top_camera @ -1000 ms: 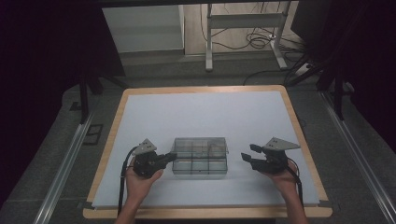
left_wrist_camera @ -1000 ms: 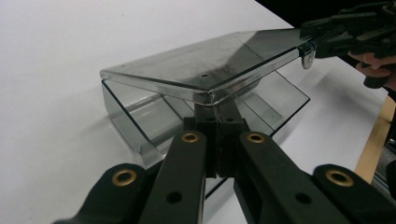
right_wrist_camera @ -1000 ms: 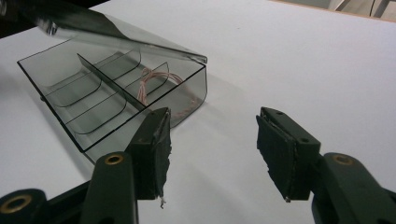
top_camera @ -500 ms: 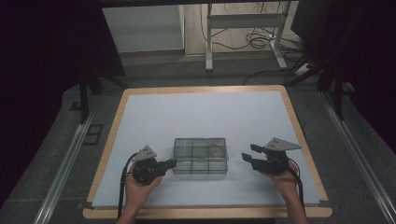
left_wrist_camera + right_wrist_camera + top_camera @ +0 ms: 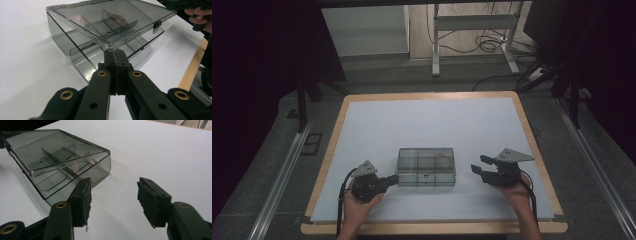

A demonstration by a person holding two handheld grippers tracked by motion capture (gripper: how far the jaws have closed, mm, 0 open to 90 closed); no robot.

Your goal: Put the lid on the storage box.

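Observation:
A smoky clear plastic box (image 5: 427, 167) with inner dividers lies near the front middle of the white table. Its hinged lid (image 5: 100, 17) stands a little raised at the corner on my left gripper's side. My left gripper (image 5: 115, 53) is shut, jaw against jaw, with its tips right under that lid corner; it is at the box's left end (image 5: 394, 178). Some thin pinkish strands (image 5: 82, 162) lie in one compartment. My right gripper (image 5: 113, 195) is open with nothing between its pads, just off the right end of the box (image 5: 57, 152), and also appears from above (image 5: 477, 167).
The white table top (image 5: 427, 120) has a wooden rim (image 5: 532, 135). A metal frame and cables (image 5: 482, 40) are on the floor beyond it. A metal rail (image 5: 282, 175) runs along each side of the table.
My left gripper has shifted slightly toward the near edge of the table, still at the box's left end. The right gripper has kept still.

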